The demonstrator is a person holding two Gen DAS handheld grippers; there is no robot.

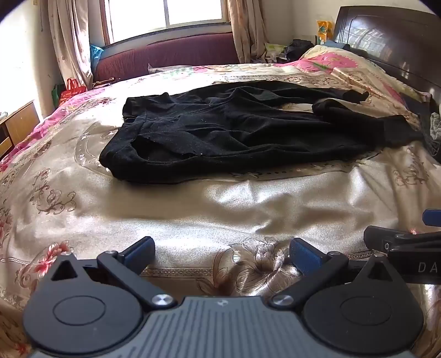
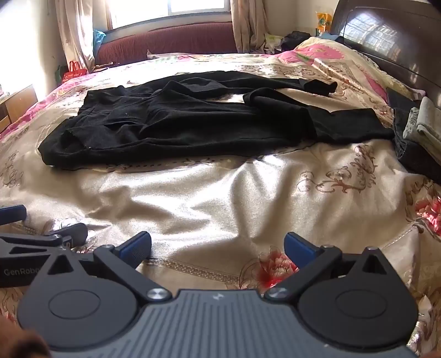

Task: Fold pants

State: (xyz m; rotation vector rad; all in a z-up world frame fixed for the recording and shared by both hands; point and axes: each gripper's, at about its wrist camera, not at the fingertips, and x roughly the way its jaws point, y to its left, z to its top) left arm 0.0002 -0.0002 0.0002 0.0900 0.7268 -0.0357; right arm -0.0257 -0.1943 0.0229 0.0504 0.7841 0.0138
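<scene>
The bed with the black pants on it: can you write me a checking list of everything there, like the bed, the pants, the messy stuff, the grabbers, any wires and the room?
Surface: bed with a shiny floral cover, wrinkled.
Job's things: black pants lie spread and rumpled, waist to the left, legs to the right, not yet folded.
Clutter: folded clothes at the bed's right edge; more items heaped near the headboard.
Grippers: left gripper open, empty, short of the pants; right gripper open, empty, beside it.
Cables: nothing seen.
Surroundings: bright window with curtains, red bag on the floor, wooden cabinet at left.
</scene>
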